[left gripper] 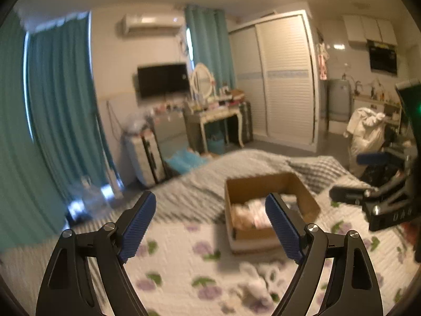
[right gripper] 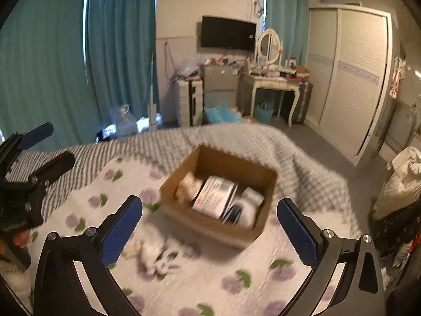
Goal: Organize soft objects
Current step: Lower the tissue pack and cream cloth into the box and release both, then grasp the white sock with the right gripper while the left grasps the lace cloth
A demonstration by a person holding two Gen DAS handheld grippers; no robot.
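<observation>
A brown cardboard box (right gripper: 184, 181) sits on the bed's floral quilt (right gripper: 210, 276) and holds several soft items and packets (right gripper: 215, 197). It also shows in the left wrist view (left gripper: 302, 192). A small white plush toy (right gripper: 158, 255) lies on the quilt in front of the box; in the left wrist view the toy (left gripper: 255, 284) is blurred. My left gripper (left gripper: 210, 223) is open and empty above the quilt, left of the box. My right gripper (right gripper: 210, 226) is open and empty above the box's near edge. Each gripper shows in the other's view, the left (right gripper: 34, 158) and the right (left gripper: 373, 197).
A grey checked blanket (right gripper: 236, 142) covers the far end of the bed. Beyond stand teal curtains (right gripper: 118, 52), a dressing table (right gripper: 273, 81), a wall TV (right gripper: 227, 33), storage drawers (right gripper: 190, 102) and a white wardrobe (right gripper: 352, 73). A chair with white clothes (left gripper: 365, 129) is at right.
</observation>
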